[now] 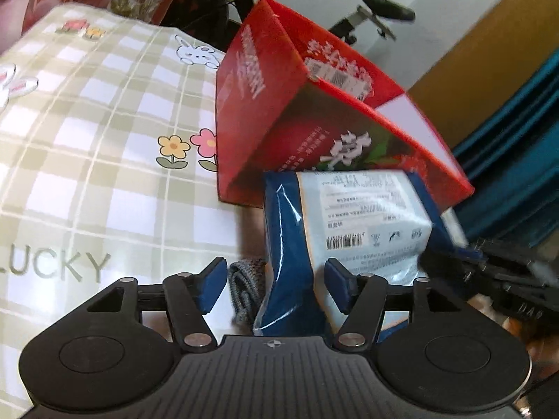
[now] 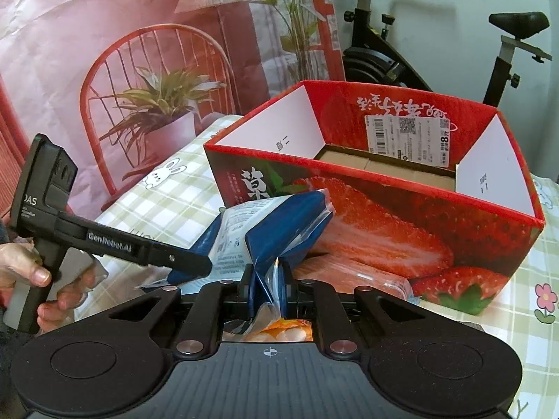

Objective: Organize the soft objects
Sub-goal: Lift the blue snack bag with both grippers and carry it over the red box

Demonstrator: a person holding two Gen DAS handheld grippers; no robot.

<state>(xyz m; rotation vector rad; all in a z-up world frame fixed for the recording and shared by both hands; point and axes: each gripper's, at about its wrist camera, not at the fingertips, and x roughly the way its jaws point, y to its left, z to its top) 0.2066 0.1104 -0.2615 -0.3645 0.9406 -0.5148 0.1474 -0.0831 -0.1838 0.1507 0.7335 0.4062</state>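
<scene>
A blue and white plastic snack bag (image 1: 335,230) hangs in front of the red strawberry carton (image 1: 279,104). My right gripper (image 2: 267,293) is shut on the bag's (image 2: 279,223) edge and holds it up just before the open carton (image 2: 384,188), whose inside shows bare cardboard. My left gripper (image 1: 270,284) is open, its blue pads on either side of the bag's lower part without pinching it. A grey knitted soft item (image 1: 244,286) lies on the table between the left fingers. The left gripper's body also shows in the right wrist view (image 2: 104,241), reaching in from the left.
The table has a green checked cloth (image 1: 87,160) with bunnies and flowers. A clear plastic pack (image 2: 367,276) lies against the carton's front. An exercise bike (image 2: 419,42) stands behind the table. A printed backdrop (image 2: 139,70) hangs at the far left.
</scene>
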